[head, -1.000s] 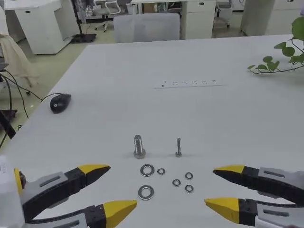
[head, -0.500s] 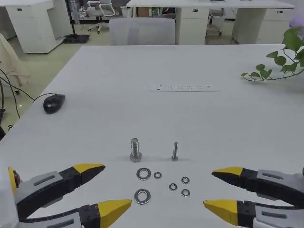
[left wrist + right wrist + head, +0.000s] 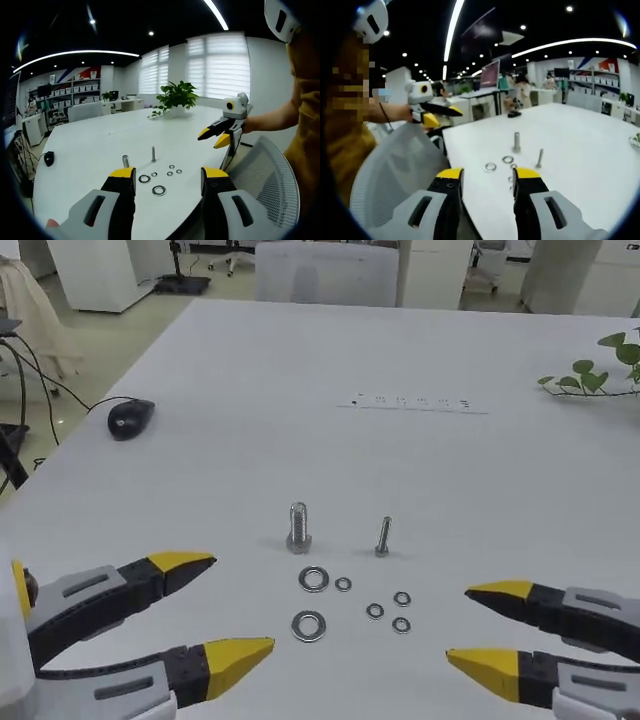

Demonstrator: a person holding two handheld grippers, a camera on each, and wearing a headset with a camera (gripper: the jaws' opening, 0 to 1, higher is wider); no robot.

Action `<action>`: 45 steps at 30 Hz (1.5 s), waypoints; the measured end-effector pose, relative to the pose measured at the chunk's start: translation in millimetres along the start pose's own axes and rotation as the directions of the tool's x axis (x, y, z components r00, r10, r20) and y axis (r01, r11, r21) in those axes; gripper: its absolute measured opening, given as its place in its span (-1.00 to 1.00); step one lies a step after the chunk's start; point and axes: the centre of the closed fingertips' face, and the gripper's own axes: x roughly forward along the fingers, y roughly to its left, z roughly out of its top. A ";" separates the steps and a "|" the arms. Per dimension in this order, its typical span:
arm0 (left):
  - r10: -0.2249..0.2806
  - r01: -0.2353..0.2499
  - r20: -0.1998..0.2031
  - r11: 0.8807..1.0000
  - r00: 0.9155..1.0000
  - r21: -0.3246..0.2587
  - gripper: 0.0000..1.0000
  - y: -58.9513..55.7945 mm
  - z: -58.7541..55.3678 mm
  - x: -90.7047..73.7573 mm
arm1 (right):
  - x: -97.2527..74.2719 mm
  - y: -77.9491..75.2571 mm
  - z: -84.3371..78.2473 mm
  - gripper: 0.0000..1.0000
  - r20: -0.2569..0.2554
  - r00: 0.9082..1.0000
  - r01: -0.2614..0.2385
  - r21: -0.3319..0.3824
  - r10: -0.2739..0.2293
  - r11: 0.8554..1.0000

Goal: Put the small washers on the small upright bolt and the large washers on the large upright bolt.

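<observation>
Nothing on the white table (image 3: 300, 390) has changed place since the earlier picture; the head camera has swung, and the bolts and washers keep the same layout, while both grippers stay low at the near side. The left gripper (image 3: 240, 602) has its yellow-tipped black jaws spread wide and holds nothing; the right gripper (image 3: 458, 624) is likewise wide apart and empty. Smooth bare tabletop lies between the two, with the parts just beyond the tips. Nearest are the flat, shiny metal large washers (image 3: 308, 625), one behind the other on the left, and the four ring-shaped small washers (image 3: 374, 611) in a loose cluster to their right, all lying flat and apart from each other. Just past them the threaded large bolt (image 3: 298, 528) stands upright on its hex head, and the thin small bolt (image 3: 383, 537) stands upright beside it, clearly apart, both bare of washers. Beyond the bolts the matte surface runs open up to a flush power strip (image 3: 413, 403). A dark rounded mouse (image 3: 130, 418) sits near the left edge with its cable trailing off it, and leafy plant (image 3: 600, 370) sprigs reach in at the far right. A pale chair (image 3: 325, 273) back stands at the far edge.
</observation>
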 end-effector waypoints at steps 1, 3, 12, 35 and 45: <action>0.001 -0.001 -0.002 1.000 1.000 0.000 0.02 0.2 -0.2 0.3 | 0.4 -0.8 0.6 -0.18 0.002 1.000 0.000 -0.002 0.000 1.000; 0.006 -0.006 -0.003 1.000 1.000 0.001 0.02 1.3 0.1 1.0 | 2.9 -4.1 1.4 -0.18 -0.001 1.000 -0.002 -0.006 0.002 1.000; 0.031 -0.031 0.006 0.999 0.999 -0.016 0.02 5.4 0.5 1.5 | 12.7 -16.3 -1.9 -0.15 -0.035 0.999 -0.012 -0.021 0.011 1.000; 0.037 -0.036 0.022 0.999 0.999 -0.030 0.01 14.5 -1.5 -0.4 | 28.4 -27.5 -12.6 -0.18 -0.112 0.994 -0.021 -0.045 0.016 0.999; 0.010 -0.009 0.028 1.000 1.000 -0.020 0.01 17.3 2.8 10.5 | 36.9 -36.4 -27.5 -0.21 -0.226 0.974 -0.050 -0.075 0.032 0.996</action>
